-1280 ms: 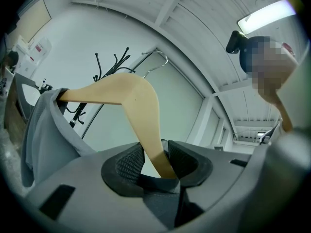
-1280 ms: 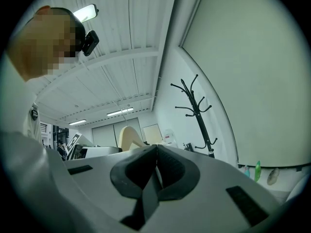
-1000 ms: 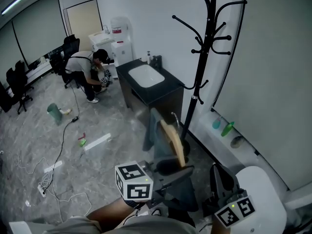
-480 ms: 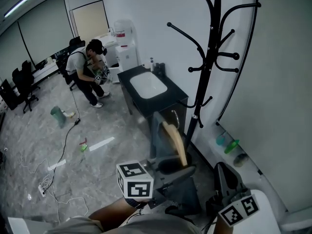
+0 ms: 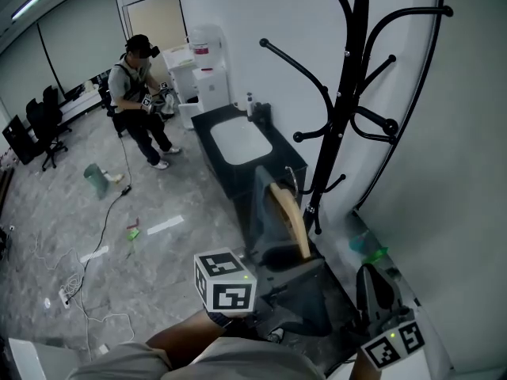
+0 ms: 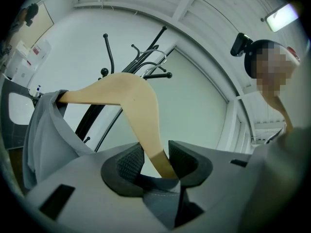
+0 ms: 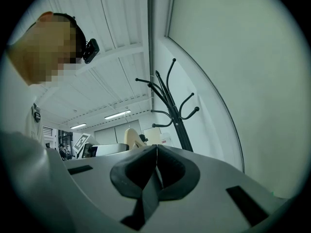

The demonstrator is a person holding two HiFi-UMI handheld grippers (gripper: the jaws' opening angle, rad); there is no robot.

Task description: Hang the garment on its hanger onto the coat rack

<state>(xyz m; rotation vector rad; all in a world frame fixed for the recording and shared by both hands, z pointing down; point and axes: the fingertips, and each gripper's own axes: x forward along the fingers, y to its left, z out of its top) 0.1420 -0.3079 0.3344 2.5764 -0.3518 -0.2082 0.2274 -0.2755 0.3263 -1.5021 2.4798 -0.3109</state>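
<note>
1. Person: stands on the grey floor, far left of the coat rack.
2. Cabinet: black, with a white basin set in its top. It is just left of the coat rack's pole.
3. Left gripper: low, left of the coat rack's foot. Its fingers are partly apart and clamped on the lower end of one wooden arm of the hanger. A fold of grey cloth lies in the gap below the wood.
4. Hanger: pale wood, raised above the left gripper, close beside the coat rack's pole and not on any hook.
5. Garment: grey, draped over the hanger's far arm, on the side away from the coat rack.
6. Coat rack: black, upright, with curved hooks at several heights, against the white wall.
7. Right gripper: low, right of the coat rack's foot. Its fingers are pressed together with nothing between them.
</note>
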